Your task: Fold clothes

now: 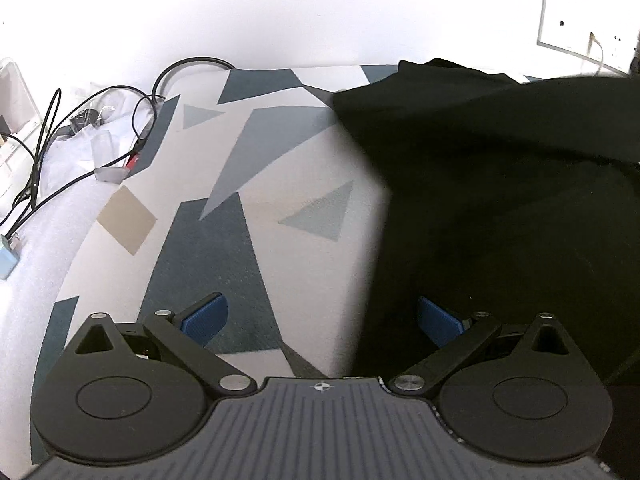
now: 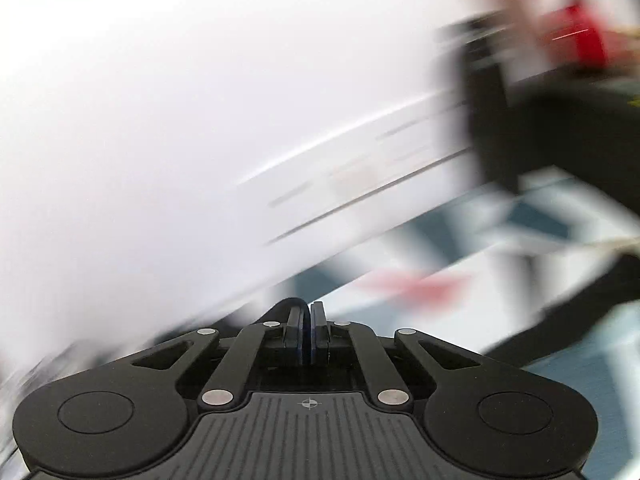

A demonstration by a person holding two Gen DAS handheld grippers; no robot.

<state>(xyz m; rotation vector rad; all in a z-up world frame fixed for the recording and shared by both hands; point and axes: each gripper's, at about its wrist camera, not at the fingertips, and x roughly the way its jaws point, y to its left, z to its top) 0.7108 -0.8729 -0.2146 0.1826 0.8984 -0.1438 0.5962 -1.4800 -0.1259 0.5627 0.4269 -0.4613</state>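
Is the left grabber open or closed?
Open. The left gripper has its two blue pads far apart, over the patterned cloth and black garment, pinching nothing.

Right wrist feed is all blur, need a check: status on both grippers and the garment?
Left gripper open, over edge of black garment on patterned cloth. Right gripper shut; whether it pinches dark fabric unclear. Cables off to the side.

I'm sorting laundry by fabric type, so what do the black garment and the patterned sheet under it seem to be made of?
The black garment looks like a soft matte knit, perhaps cotton jersey: it drapes in loose folds and shows no shine. The patterned sheet looks like a flat woven cloth with printed blue, grey and tan shapes; a fine grain shows in the dark patches. Neither fibre can be told for certain.
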